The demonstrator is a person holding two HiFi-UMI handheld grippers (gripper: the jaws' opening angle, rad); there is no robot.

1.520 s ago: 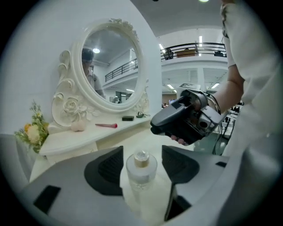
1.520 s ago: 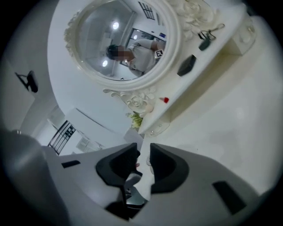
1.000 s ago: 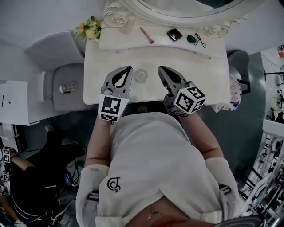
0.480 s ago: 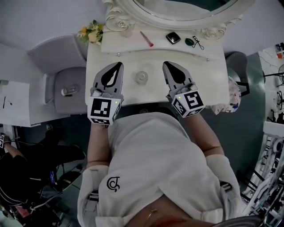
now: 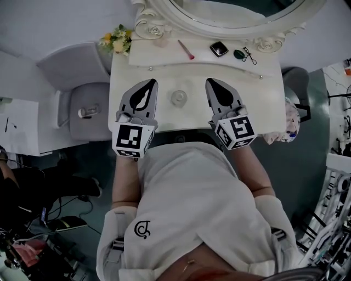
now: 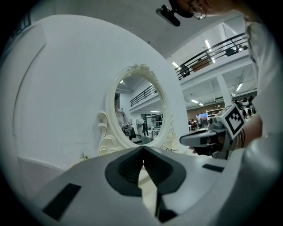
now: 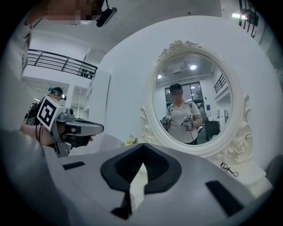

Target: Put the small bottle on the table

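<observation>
The small clear bottle (image 5: 179, 98) stands upright on the white dressing table (image 5: 258, 93), seen from above in the head view. My left gripper (image 5: 151, 83) hovers just left of it and my right gripper (image 5: 210, 82) just right of it, neither touching it. Both are shut with nothing between the jaws. In the left gripper view the left gripper (image 6: 143, 148) has its jaws meeting at the tip and the right gripper (image 6: 211, 138) shows at the right. In the right gripper view the right gripper (image 7: 142, 146) is likewise shut, and the left gripper (image 7: 73, 128) is at the left. The bottle is hidden in both gripper views.
An oval white-framed mirror (image 5: 230, 16) rises behind the table. Its shelf carries a pink stick (image 5: 185, 49), a black compact (image 5: 219, 49), a dark green item (image 5: 237, 54), an eyelash curler (image 5: 250, 54) and flowers (image 5: 116, 41). A grey chair (image 5: 82, 104) stands to the left.
The bottle has left the left gripper's jaws and stands on the table. Both grippers have shut empty, drawn slightly apart and tipped up to face the mirror.
</observation>
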